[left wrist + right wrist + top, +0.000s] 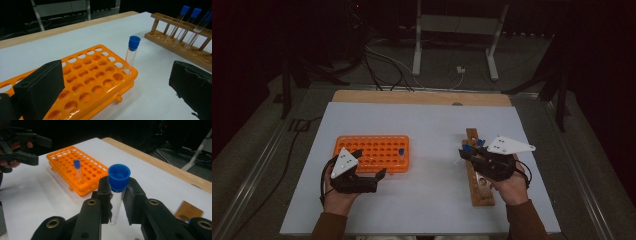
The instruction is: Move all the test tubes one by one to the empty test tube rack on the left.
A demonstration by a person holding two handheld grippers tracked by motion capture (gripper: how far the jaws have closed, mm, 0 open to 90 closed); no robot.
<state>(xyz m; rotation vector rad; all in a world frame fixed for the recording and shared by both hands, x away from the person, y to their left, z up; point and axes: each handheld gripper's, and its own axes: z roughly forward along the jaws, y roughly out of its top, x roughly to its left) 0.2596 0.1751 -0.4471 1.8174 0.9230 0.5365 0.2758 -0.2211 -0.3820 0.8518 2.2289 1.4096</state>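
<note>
A clear test tube (117, 195) with a blue cap is clamped between the jaws of the right gripper (117, 200), held upright just under its cap. In the high view, the right gripper (472, 152) is carried by a hand (512, 185) over the near half of the wooden rack (482, 192), pointing left and away. The left gripper (371, 167) is held by the other hand (337, 197) just in front of the orange rack (362, 145), pointing right, its jaws spread apart with nothing between them. A second capped tube (131, 55) is seen standing in a corner hole of the orange rack.
</note>
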